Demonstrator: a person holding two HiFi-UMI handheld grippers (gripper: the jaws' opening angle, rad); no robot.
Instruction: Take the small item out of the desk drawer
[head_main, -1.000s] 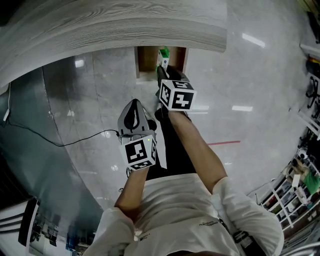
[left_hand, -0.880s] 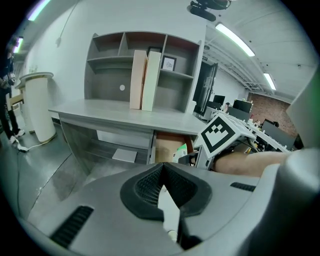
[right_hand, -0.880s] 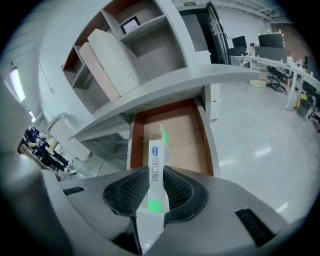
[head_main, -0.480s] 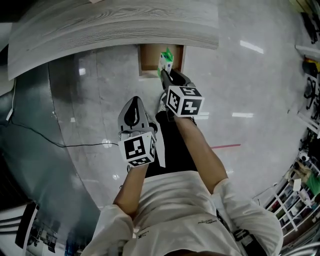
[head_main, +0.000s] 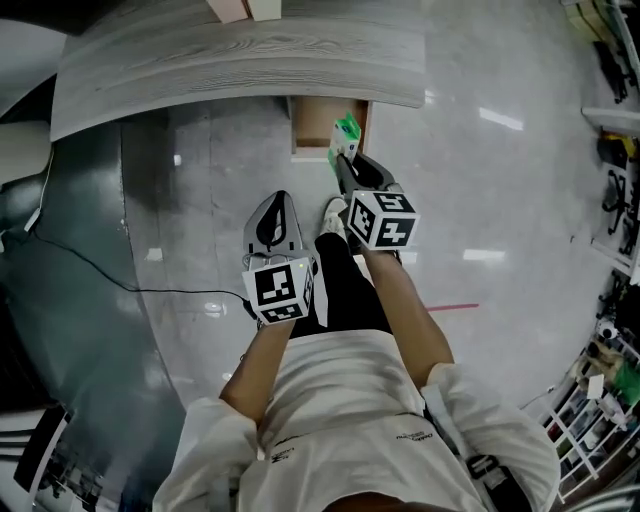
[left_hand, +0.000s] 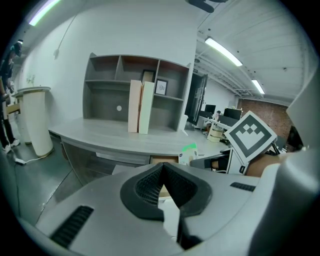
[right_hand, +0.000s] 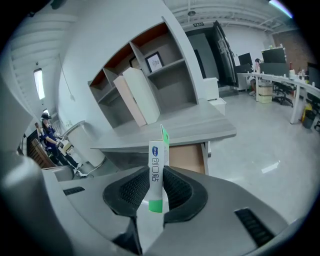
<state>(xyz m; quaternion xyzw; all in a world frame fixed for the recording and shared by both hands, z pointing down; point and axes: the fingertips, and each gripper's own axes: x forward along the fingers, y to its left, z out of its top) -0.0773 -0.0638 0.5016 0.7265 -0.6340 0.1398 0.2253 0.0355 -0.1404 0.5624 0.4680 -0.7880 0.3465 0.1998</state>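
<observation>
Far left, a thin dark cable (head_main: 120, 285) lies on the glossy grey floor (head_main: 500, 200). A white round bin (left_hand: 37, 117) stands by the desk's left end. The desk (head_main: 240, 60) has a grey woodgrain top with a curved front edge. On it is a grey shelf unit (left_hand: 135, 85) of boxy cubbies. It holds two tall panels (left_hand: 140, 107), one beige and one white, both upright, and a small framed picture (left_hand: 160, 86).

My left gripper (left_hand: 162, 167) sits near me, its ribbed black pads pressed together with nothing between them.

Right of it, the drawer (head_main: 310, 125) is pulled out from under the desktop, and its flat brown wood-tone inside shows.

The small box (right_hand: 156, 165) is a slim white carton with green ends and a blue logo. It sits at the drawer's near right corner in the head view, and I can't tell if it is fully clear of the drawer. My right gripper (right_hand: 156, 172) has its pads clamped on the carton's two broad faces near the lower green end.

In the right gripper view the carton's long axis runs up and down, narrow edge facing me, green flap end on top. In the head view it juts from the jaw tips, far end toward the desk.
</observation>
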